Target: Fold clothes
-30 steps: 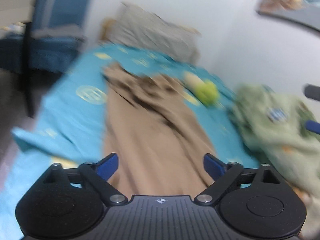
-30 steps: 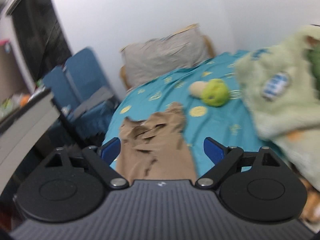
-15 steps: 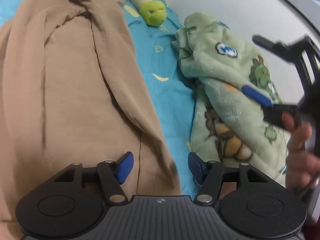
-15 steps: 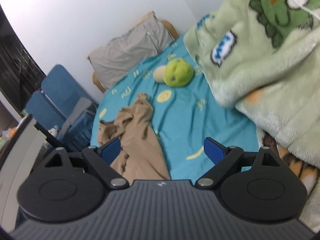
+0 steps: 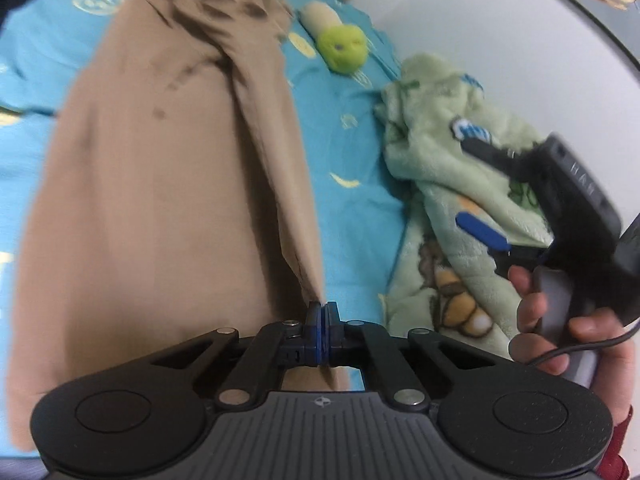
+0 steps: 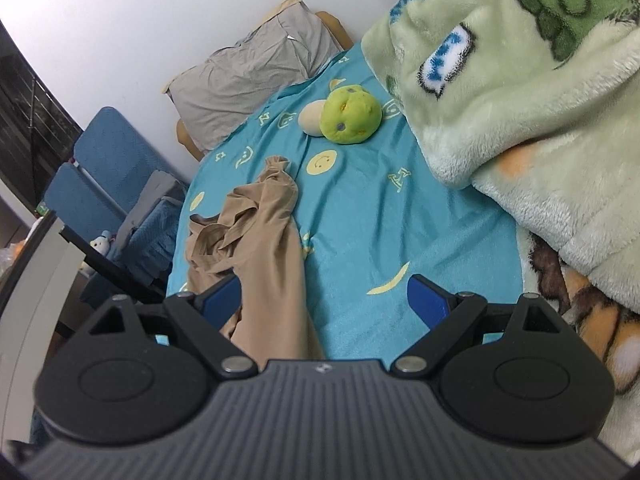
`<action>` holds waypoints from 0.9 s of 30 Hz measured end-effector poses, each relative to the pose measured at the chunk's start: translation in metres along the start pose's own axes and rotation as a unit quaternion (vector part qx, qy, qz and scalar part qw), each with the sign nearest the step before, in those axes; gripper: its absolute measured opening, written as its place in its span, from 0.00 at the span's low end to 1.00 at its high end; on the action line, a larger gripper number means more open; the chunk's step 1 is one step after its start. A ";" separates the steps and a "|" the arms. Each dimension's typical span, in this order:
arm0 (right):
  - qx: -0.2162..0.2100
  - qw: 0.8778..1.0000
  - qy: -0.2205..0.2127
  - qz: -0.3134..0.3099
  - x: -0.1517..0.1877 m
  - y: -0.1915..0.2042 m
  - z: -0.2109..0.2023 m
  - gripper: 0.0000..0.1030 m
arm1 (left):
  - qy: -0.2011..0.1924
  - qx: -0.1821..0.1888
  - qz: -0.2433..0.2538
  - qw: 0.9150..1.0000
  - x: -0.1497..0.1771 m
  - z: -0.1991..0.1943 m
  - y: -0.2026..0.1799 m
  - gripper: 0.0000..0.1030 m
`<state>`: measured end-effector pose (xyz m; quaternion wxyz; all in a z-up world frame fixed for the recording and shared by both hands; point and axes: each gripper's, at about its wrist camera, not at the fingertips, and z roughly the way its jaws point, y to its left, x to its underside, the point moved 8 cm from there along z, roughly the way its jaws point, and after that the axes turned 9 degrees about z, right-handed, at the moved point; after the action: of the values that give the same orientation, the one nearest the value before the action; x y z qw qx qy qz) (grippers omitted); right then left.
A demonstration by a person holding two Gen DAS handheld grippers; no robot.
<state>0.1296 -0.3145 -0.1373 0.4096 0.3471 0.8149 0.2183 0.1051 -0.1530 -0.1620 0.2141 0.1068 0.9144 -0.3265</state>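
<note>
A tan garment (image 5: 160,200) lies lengthwise on the teal bed sheet (image 5: 352,208), its far end bunched up. My left gripper (image 5: 321,307) is shut, its blue pads pinching the near right edge of that garment. In the right wrist view the same garment (image 6: 272,248) runs from the bunched end down under my right gripper (image 6: 324,298), which hovers open above the sheet (image 6: 380,216) with nothing between its fingers. The left wrist view also shows the right gripper (image 5: 476,188) in a person's hand (image 5: 536,320), jaws wide, over the blanket.
A fluffy green cartoon blanket (image 6: 520,100) is heaped along the bed's right side. A green and cream plush toy (image 6: 348,116) lies near a grey pillow (image 6: 256,68) at the head. A blue chair (image 6: 108,176) stands left of the bed.
My left gripper swung down onto the garment's near right edge and its jaws went from wide to shut on it. The right gripper tilted lower over the sheet, still open.
</note>
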 end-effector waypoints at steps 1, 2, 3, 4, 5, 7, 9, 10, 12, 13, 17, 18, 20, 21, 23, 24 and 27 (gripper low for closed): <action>-0.003 1.000 0.004 0.001 0.001 0.001 0.000 0.89 | 0.001 -0.004 -0.007 1.000 0.001 -0.004 0.007 0.01; -0.007 1.000 0.007 0.002 0.003 0.002 0.000 0.89 | 0.004 -0.009 -0.009 1.000 0.002 -0.005 0.013 0.01; -0.008 1.000 0.009 -0.002 0.004 0.004 0.000 0.89 | 0.006 -0.015 -0.014 1.000 0.004 -0.005 0.021 0.01; -0.007 1.000 0.010 -0.009 0.005 0.005 0.001 0.89 | 0.008 -0.012 -0.022 1.000 0.007 -0.003 0.028 0.01; -0.005 1.000 0.011 -0.015 0.007 0.007 0.001 0.89 | 0.010 -0.010 -0.029 0.999 0.010 -0.001 0.034 0.01; -0.003 1.000 0.013 -0.027 0.009 0.009 0.002 0.89 | 0.007 0.003 -0.029 1.000 0.016 0.001 0.040 0.07; -0.003 0.999 0.019 -0.029 0.012 0.010 0.003 0.89 | 0.009 0.004 -0.012 1.000 0.020 0.003 0.041 0.20; -0.003 0.999 0.021 -0.029 0.013 0.010 0.004 0.89 | 0.014 0.008 -0.002 1.000 0.021 0.005 0.038 0.30; -0.003 0.999 0.026 -0.028 0.014 0.010 0.006 0.89 | 0.026 0.009 0.007 1.000 0.025 0.010 0.036 0.40; -0.003 0.999 0.028 -0.027 0.015 0.010 0.007 0.89 | 0.033 0.005 0.013 0.999 0.027 0.012 0.035 0.41; -0.006 0.999 0.039 -0.019 0.018 0.009 0.010 0.89 | 0.066 0.007 0.027 0.997 0.037 0.020 0.032 0.45; -0.007 0.999 0.043 -0.015 0.018 0.008 0.011 0.89 | 0.068 0.011 0.032 0.997 0.040 0.021 0.030 0.47; -0.008 0.999 0.049 -0.008 0.020 0.007 0.013 0.89 | 0.063 0.027 0.044 0.997 0.040 0.021 0.024 0.47; -0.007 0.999 0.051 -0.006 0.020 0.006 0.014 0.89 | 0.060 0.036 0.051 0.996 0.040 0.020 0.021 0.47; -0.008 0.998 0.056 -0.002 0.022 0.006 0.015 0.89 | 0.055 0.039 0.074 0.995 0.041 0.018 0.016 0.40; -0.009 0.998 0.059 0.000 0.022 0.006 0.016 0.89 | 0.052 0.038 0.086 0.994 0.041 0.017 0.014 0.35; -0.008 0.998 0.064 -0.003 0.025 0.007 0.017 0.89 | 0.053 0.030 0.113 0.992 0.039 0.011 0.010 0.14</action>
<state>0.1354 -0.2902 -0.1554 0.3596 0.3265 0.8391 0.2450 0.0775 -0.1508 -0.1934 0.1972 0.2336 0.8963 -0.3214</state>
